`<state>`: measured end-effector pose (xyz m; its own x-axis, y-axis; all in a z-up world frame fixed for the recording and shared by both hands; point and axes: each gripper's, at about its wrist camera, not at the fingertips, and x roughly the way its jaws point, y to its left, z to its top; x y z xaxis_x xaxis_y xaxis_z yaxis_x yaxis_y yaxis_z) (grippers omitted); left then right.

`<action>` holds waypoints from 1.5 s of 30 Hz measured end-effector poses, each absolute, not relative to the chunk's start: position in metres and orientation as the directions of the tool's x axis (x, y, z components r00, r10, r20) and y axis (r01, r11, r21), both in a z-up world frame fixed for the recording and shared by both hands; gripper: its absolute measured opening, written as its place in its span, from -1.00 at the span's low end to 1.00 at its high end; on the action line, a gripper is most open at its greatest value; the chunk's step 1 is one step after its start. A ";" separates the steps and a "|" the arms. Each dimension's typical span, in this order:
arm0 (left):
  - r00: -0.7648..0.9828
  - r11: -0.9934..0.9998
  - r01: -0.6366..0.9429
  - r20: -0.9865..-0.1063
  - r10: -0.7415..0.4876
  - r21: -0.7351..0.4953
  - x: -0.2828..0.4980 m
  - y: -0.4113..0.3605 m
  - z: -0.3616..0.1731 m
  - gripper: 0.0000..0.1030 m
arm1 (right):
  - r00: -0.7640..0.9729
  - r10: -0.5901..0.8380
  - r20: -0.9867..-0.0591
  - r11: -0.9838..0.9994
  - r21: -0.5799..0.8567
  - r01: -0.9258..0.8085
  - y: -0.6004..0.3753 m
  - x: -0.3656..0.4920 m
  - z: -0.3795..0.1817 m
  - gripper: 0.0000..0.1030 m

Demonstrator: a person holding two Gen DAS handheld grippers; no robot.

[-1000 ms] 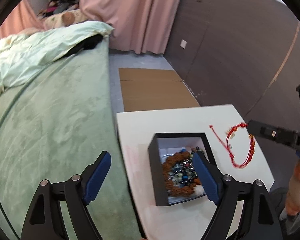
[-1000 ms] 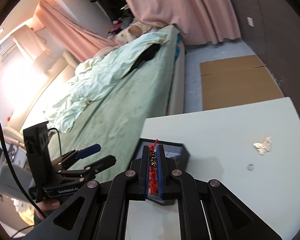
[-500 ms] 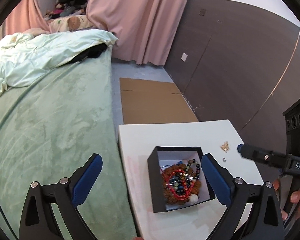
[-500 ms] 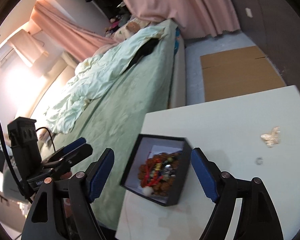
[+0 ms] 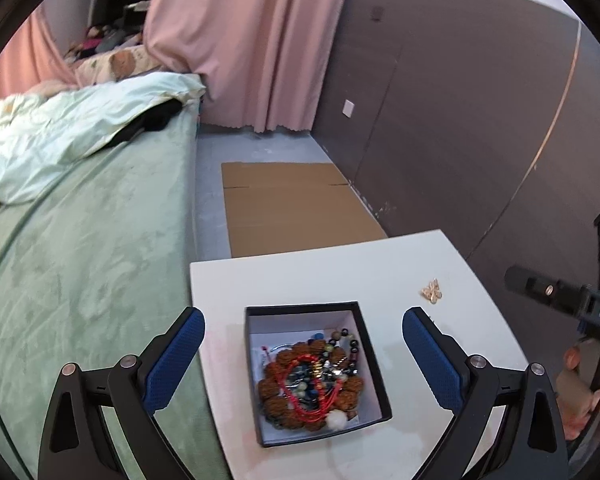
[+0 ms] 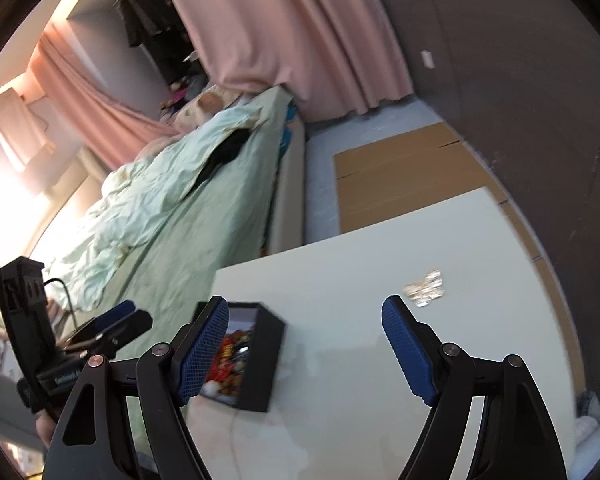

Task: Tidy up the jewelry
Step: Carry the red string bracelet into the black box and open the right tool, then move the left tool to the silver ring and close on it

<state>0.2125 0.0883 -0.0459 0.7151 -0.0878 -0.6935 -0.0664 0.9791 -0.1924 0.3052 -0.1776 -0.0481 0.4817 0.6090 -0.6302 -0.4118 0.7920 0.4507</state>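
— Where's the butterfly brooch [image 6: 425,282]?
— Loose on the white surface [image 6: 340,280], ahead and a touch right of the right claw [image 6: 305,348], wings spread crosswise. That claw is spread wide, holding nothing.
— And the left claw [image 5: 303,354]?
— Released too, straddling the black box [image 5: 374,364] of beads. The brooch lies well off to its right, so I'd judge the right claw nearer.

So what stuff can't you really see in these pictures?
- Black box: in the right wrist view, the right gripper's left finger covers part of the inside, and blur smears the jewelry.
- Gold butterfly: blurred in that view, no details.
- Jewelry pile: tangled in the left wrist view, pieces can't be counted.
- Small item beside the left gripper's right finger: mostly hidden.
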 end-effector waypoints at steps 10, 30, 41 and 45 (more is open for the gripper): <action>0.668 0.972 -0.021 -0.727 -0.162 -0.236 0.235 0.052 -0.049 0.99 | 0.453 0.614 -0.647 0.789 0.510 -0.342 -0.218 0.318 -0.058 1.00; 0.556 0.980 0.131 -0.808 -0.196 -0.148 0.272 -0.046 -0.060 0.99 | 0.538 0.542 -0.645 0.812 0.567 -0.139 -0.323 0.334 -0.067 1.00; 0.430 0.974 0.162 -0.877 -0.216 -0.160 0.304 -0.078 -0.089 0.37 | 0.540 0.510 -0.670 0.806 0.591 -0.029 -0.347 0.350 -0.095 1.00; 0.354 0.978 0.139 -0.914 -0.196 -0.156 0.319 -0.083 -0.106 0.00 | 0.555 0.492 -0.671 0.809 0.588 -0.005 -0.354 0.354 -0.099 1.00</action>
<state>0.3187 -0.0833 -0.1061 0.3543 -0.1963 -0.9143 0.1385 0.9780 -0.1563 0.3544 -0.3539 -0.0995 0.5546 0.4915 -0.6714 -0.0054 0.8090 0.5878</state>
